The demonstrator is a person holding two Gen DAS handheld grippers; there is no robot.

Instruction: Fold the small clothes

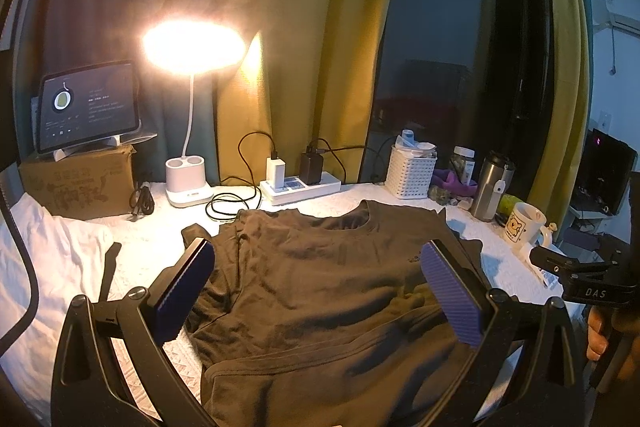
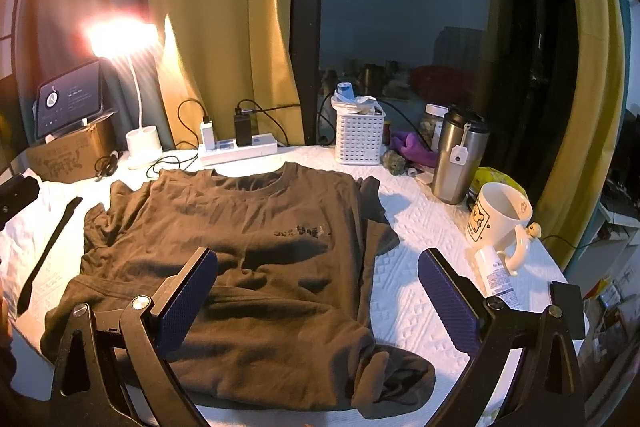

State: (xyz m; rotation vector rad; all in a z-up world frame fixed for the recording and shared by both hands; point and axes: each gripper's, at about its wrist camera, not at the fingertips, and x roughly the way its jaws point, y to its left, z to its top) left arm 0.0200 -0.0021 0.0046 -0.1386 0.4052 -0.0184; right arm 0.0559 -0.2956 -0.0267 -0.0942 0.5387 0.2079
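A dark olive-brown T-shirt [image 1: 320,291] lies front up on the white quilted table cover, collar toward the window; it also shows in the right wrist view [image 2: 240,247], with a small dark print on the chest and its right side folded under, bunched at the near right corner. My left gripper [image 1: 316,291] is open and empty, hovering above the shirt's middle. My right gripper [image 2: 318,299] is open and empty above the shirt's lower right part; its left finger is over the cloth, its right finger over the bare cover.
White cloth [image 1: 44,267] lies at the left. At the back stand a tablet on a cardboard box [image 1: 80,183], a lit lamp [image 1: 188,183], a power strip [image 1: 300,185] and a white basket [image 1: 410,173]. A steel tumbler [image 2: 456,159], mug [image 2: 500,223] and tube [image 2: 496,279] stand right.
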